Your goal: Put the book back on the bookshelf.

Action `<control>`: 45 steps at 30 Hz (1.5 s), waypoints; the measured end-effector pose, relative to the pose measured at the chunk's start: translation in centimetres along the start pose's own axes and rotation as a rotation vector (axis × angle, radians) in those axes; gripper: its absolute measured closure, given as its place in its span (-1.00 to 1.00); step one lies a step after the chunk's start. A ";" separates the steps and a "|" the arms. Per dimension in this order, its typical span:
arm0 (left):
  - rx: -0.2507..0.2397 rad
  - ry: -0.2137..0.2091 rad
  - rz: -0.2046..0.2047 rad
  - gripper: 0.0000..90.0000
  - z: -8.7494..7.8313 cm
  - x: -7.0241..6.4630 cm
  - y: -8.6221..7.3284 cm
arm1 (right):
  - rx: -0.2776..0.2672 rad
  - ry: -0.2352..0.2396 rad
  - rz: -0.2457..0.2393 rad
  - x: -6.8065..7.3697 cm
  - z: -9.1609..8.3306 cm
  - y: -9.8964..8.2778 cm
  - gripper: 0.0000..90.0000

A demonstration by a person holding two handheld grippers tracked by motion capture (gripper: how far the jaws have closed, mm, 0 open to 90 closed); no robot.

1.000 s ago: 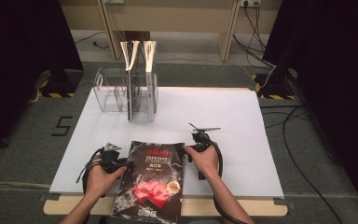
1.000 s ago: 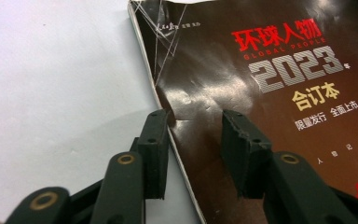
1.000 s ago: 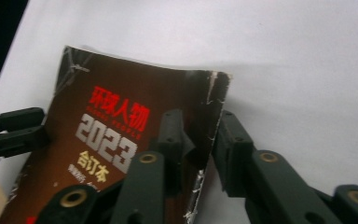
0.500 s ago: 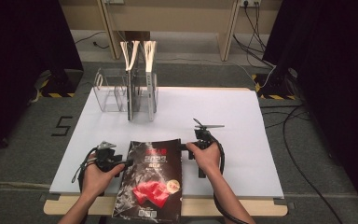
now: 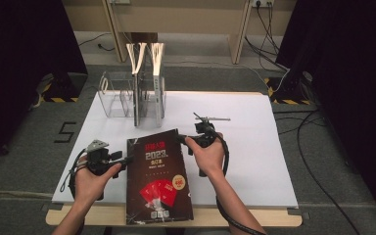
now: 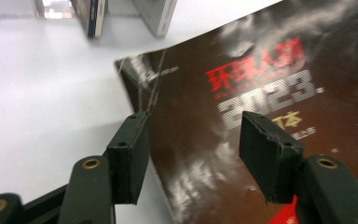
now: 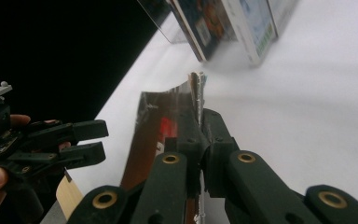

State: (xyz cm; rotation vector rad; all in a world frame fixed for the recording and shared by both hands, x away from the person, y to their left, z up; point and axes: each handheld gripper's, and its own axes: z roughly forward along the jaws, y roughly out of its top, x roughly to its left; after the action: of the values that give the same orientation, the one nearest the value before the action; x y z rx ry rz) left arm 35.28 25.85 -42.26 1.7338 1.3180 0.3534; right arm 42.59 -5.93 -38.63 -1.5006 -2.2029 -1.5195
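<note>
A dark magazine (image 5: pixel 156 176) with a red "2023" cover lies at the table's front, its bottom hanging over the edge. My right gripper (image 5: pixel 182 139) is shut on its upper right edge; in the right gripper view the jaws (image 7: pixel 201 126) pinch the page edges (image 7: pixel 196 88), which are held off the table. My left gripper (image 5: pixel 125 159) is open at the left edge. In the left gripper view its jaws (image 6: pixel 193 135) straddle the spine edge of the magazine (image 6: pixel 242 93) without pressing. They have just opened wide, then closed slightly.
A clear rack (image 5: pixel 115 90) with upright books (image 5: pixel 147 98) stands at the back left of the white table (image 5: pixel 254 147). Cables trail on the floor at the right. The wooden front edge (image 5: pixel 254 218) runs under the magazine.
Both hands have risen. My left gripper's jaws have spread apart at the magazine's left edge. The right gripper has closed on the right edge, and the magazine has straightened.
</note>
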 end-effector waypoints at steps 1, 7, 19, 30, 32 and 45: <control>-0.006 -0.001 0.003 -0.06 -0.1 -0.1 0.2 | -0.008 -0.001 -0.014 0.4 0.1 0.2 0.95; -0.018 -0.008 0.012 -0.05 -0.5 -0.5 0.7 | -0.057 -0.008 -0.071 2.0 0.1 1.4 0.95; -0.049 -0.038 0.025 -0.05 -0.9 -1.5 2.1 | -0.187 -0.034 -0.148 3.7 -1.2 3.2 0.95; -0.068 -0.065 0.025 -0.03 -0.9 -2.3 2.8 | -0.241 -0.033 -0.192 4.9 -1.7 3.9 0.95; -0.073 -0.063 0.025 -0.02 -1.1 -2.3 2.9 | -0.246 -0.025 -0.199 5.4 -1.6 4.1 0.95; -0.134 -0.058 0.036 -0.05 -2.7 -2.5 4.0 | -0.315 0.024 -0.294 9.2 0.9 6.2 0.95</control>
State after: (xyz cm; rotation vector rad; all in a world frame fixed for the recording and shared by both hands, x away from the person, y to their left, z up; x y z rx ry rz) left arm 34.96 24.85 -36.98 1.6454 1.1955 0.4001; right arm 42.80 1.04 -29.93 -1.2555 -2.3392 -2.0439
